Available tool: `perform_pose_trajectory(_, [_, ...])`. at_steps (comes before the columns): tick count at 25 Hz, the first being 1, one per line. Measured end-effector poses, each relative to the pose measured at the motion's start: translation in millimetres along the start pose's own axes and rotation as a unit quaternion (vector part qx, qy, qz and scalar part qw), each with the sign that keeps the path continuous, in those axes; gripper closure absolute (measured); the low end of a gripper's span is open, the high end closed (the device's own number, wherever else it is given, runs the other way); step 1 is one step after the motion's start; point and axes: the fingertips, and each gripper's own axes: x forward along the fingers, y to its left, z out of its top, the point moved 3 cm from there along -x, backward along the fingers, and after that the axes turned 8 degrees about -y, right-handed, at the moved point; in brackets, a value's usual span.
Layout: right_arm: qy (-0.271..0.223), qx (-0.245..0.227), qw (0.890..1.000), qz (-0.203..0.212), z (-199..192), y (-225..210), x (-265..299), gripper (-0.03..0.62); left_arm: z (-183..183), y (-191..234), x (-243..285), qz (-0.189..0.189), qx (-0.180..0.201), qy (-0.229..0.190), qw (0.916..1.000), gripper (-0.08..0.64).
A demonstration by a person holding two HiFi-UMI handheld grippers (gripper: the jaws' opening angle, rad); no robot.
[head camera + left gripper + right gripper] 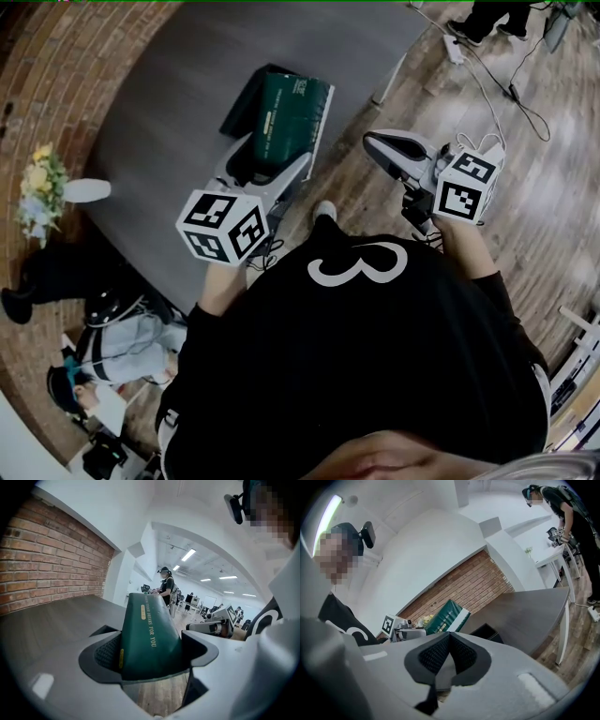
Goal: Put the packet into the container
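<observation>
1. Left gripper [265, 171] is pinching the lower end of the dark green foil packet [292, 114]. In the left gripper view the packet [150, 637] fills the gap between both ribbed pads and stands lengthways away from the camera.
2. Right gripper [389, 145] has its jaws pressed together on nothing. It hangs off the table edge, over the wooden floor, well apart from the packet.
3. The packet is held aloft over the dark grey table [178, 75], above the near side of the black open container [242, 101].
4. Step in hand, by my reading: carry over and lower in. Best to line the packet's long side up with the container's opening and tip the free end down first. Let go only once it sits inside the walls.
5. The left gripper view gives the grip and the packet's gold lettering, but no container.
6. The right gripper view shows packet [446, 616] and container [486, 631] side-on, the packet raised clear of the container. The head view cannot settle that height.
</observation>
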Motion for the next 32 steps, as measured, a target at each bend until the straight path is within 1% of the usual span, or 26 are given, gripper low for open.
perform_pose_trajectory(2, [0.000,0.003,1.000,-0.002,4,-6,11,0.591,7,13,7,-0.001,0.010,0.002,1.0000,0.143])
perform_pose_trajectory(4, [-0.001,0.005,1.000,-0.003,4,-12,16,0.591,9,22,13,-0.002,0.028,0.010,0.9996,0.143])
perform_pose_trajectory(8, [-0.001,0.007,1.000,-0.009,4,-20,24,0.591,2,42,23,0.000,0.072,0.038,0.9966,0.143])
perform_pose_trajectory(10, [0.003,0.008,1.000,-0.011,5,-22,29,0.591,-1,52,27,-0.001,0.084,0.050,0.9952,0.143])
perform_pose_trajectory(18, [0.017,0.022,0.999,-0.025,-4,-39,36,0.591,-16,88,42,-0.010,0.101,0.075,0.9920,0.143])
perform_pose_trajectory(24, [0.022,0.037,0.998,-0.035,-10,-49,37,0.591,-34,108,52,-0.026,0.126,0.105,0.9861,0.143])
perform_pose_trajectory(29, [0.019,0.042,0.998,-0.044,-12,-54,34,0.591,-55,115,62,-0.030,0.120,0.142,0.9821,0.143])
perform_pose_trajectory(32, [0.017,0.049,0.998,-0.047,-15,-57,32,0.591,-64,118,67,-0.029,0.117,0.158,0.9802,0.143])
